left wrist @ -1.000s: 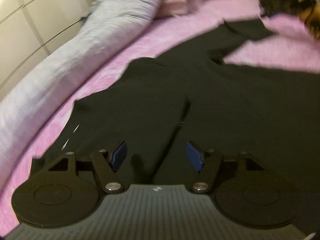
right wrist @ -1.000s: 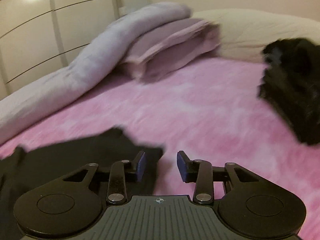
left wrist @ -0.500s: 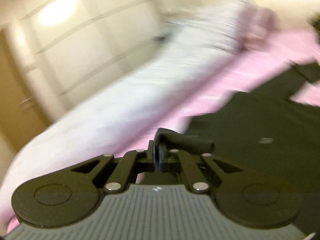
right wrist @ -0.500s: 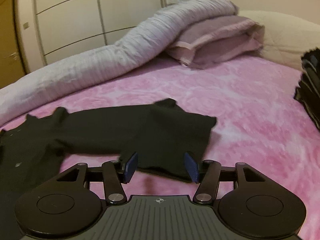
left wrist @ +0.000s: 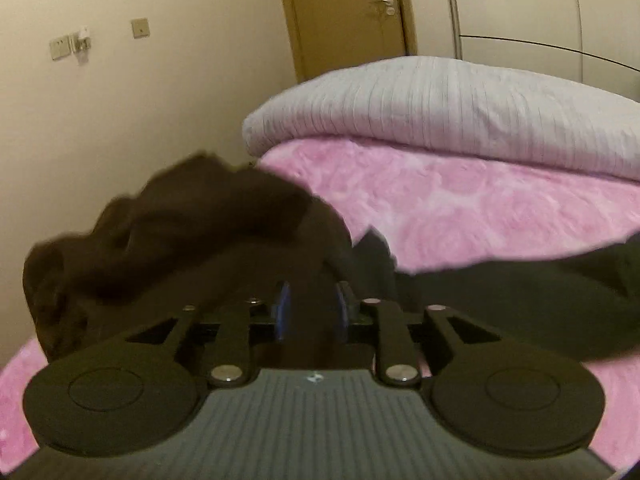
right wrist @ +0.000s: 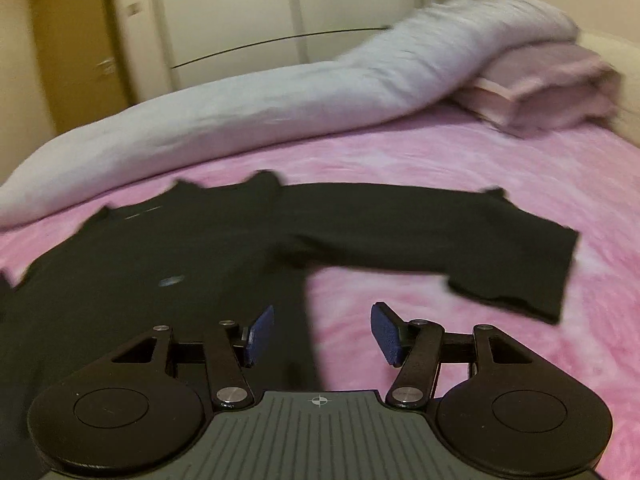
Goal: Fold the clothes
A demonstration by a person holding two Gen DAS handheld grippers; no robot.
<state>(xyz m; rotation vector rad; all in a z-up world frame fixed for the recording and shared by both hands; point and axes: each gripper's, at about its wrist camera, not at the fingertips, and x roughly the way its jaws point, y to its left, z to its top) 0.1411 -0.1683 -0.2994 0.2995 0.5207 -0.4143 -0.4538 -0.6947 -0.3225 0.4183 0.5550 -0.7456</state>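
A black long-sleeved shirt (right wrist: 168, 248) lies spread on the pink bedspread (right wrist: 460, 160), one sleeve (right wrist: 460, 240) stretched to the right. My left gripper (left wrist: 310, 312) is shut on a bunched part of the black shirt (left wrist: 180, 232) and holds it lifted, the cloth filling the gap between the blue pads. My right gripper (right wrist: 322, 332) is open and empty, low over the shirt's edge where the sleeve meets the body.
A rolled grey duvet (right wrist: 240, 112) runs along the bed's far side, also in the left wrist view (left wrist: 460, 108). Pink folded pillows (right wrist: 552, 88) lie at the back right. White wardrobes (right wrist: 248, 12) and a brown door (left wrist: 348, 12) stand behind.
My left gripper closed on the shirt, then lifted and swung left with it toward the bed's end. My right gripper pulled back from the sleeve end and stays open.
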